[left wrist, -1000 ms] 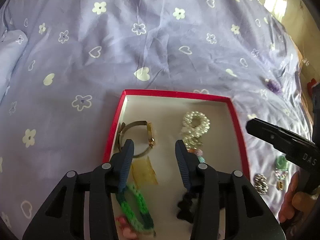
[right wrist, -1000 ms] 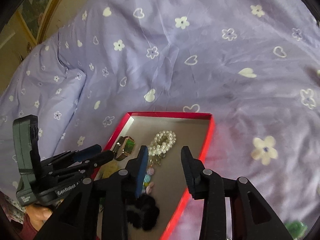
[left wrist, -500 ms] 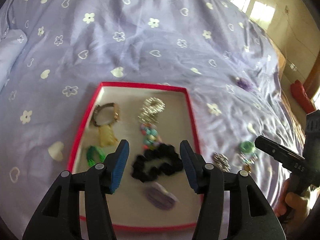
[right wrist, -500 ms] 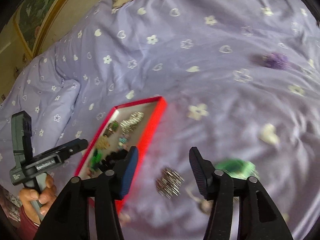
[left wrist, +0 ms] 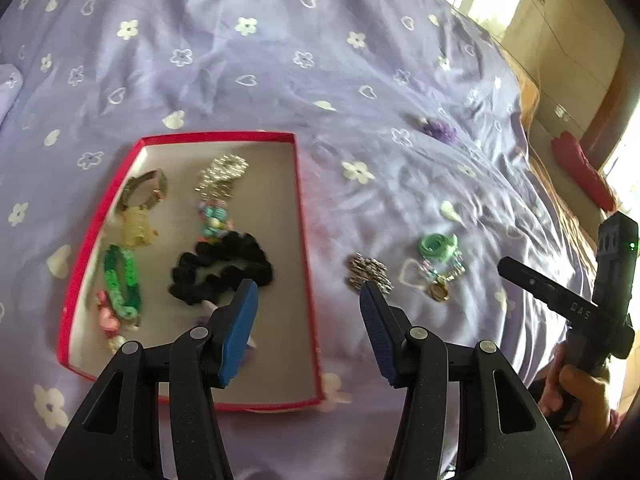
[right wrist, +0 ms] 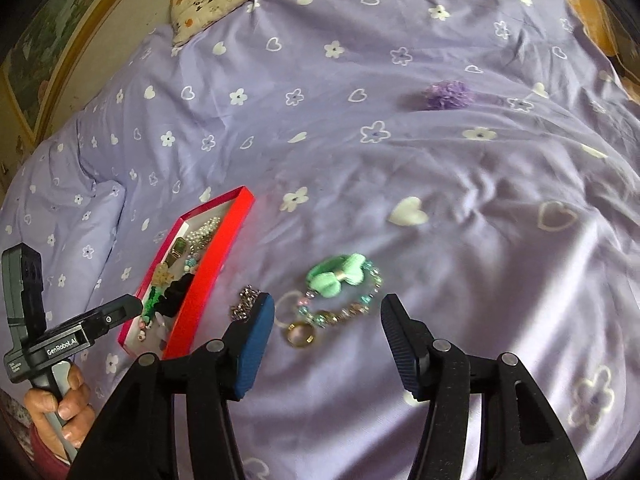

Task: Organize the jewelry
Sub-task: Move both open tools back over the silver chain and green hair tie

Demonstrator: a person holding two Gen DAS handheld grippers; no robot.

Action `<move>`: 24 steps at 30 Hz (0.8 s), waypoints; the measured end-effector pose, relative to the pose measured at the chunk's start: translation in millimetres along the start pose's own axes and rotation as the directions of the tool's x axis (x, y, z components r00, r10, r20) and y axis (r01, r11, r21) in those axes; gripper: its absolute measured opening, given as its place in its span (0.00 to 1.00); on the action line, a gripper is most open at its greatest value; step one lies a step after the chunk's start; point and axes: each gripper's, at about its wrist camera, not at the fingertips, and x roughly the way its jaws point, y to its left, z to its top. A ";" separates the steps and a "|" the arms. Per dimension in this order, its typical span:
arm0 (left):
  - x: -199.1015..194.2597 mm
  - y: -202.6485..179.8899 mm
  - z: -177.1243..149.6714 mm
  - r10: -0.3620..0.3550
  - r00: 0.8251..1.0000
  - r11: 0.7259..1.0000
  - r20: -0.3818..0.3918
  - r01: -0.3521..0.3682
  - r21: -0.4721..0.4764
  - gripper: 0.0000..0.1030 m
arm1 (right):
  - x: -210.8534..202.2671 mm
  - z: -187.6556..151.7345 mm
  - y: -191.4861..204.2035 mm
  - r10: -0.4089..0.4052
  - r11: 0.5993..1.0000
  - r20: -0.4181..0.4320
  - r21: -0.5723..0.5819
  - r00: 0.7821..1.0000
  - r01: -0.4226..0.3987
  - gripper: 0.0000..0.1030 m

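The right tool [right wrist: 326,332] is hovering over the bedspread [right wrist: 360,152] with its jaws opening and nothing between them, aimed at the loose pieces lying just beside the red box [right wrist: 208,276]: a gold ring [right wrist: 301,335], a beaded bracelet [right wrist: 352,308] with a mint-green bow [right wrist: 338,278] lying on it, and a small silver chain cluster [right wrist: 245,305]. The left tool [left wrist: 308,320] is standing spread and empty above the box's near right wall [left wrist: 306,264], with the black scrunchie [left wrist: 220,268] already lying inside. These pieces are looking light; the ring is probably stiff and slippery and may be sinking into the soft cover, so pinching it across the band seems wisest, while the bracelet is limp and would likely be dangling if taken by one strand. The bow is soft and offering an easy hold. The raised box rim is needing clearance on the way in; bare floor is remaining in the box's right half. A purple puff [right wrist: 446,95] is lying well apart, with open bed all around.
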 end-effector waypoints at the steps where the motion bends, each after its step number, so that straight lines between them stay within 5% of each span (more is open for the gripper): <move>1: 1.9 -4.3 -0.7 -0.004 1.000 1.000 -0.004 0.004 0.007 0.50 | -0.1 -1.7 -1.4 -0.002 1.000 -0.001 0.000 1.000 0.002 0.57; 24: 64.4 -59.0 8.3 -0.007 0.995 0.982 -0.103 0.026 0.186 0.50 | 35.3 3.6 -10.4 -0.011 0.999 -0.040 -0.034 0.999 0.010 0.56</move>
